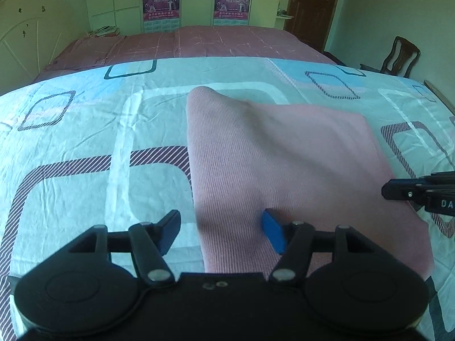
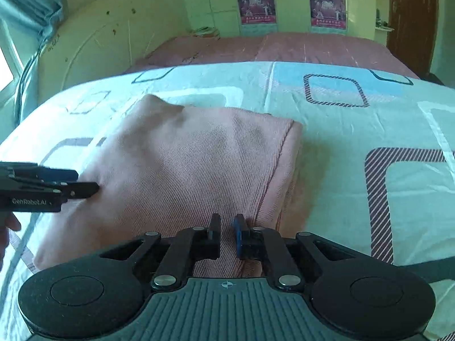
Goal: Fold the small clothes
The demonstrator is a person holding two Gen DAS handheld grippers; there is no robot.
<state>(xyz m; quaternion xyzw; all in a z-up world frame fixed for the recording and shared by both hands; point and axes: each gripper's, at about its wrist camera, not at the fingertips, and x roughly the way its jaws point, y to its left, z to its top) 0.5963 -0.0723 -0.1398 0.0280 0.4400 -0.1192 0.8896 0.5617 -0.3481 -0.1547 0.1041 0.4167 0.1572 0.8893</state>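
A pink ribbed garment point(image 1: 278, 164) lies folded on the patterned bed sheet point(image 1: 85, 130); it also shows in the right wrist view point(image 2: 182, 164). My left gripper point(image 1: 221, 230) is open, its jaws wide apart over the garment's near left edge, holding nothing. My right gripper point(image 2: 227, 233) has its jaws nearly together over the garment's near edge, with a narrow gap showing pink cloth; whether it pinches the cloth I cannot tell. The right gripper shows at the right edge of the left wrist view point(image 1: 421, 193), and the left gripper at the left of the right wrist view point(image 2: 51, 187).
The light sheet point(image 2: 355, 130) with square patterns covers the near bed; a pink bedspread point(image 1: 199, 42) lies beyond. A headboard point(image 1: 25, 37) stands left, wardrobes with posters point(image 1: 162, 0) at the back, a wooden chair point(image 1: 401, 56) and a door point(image 1: 312, 5) on the right.
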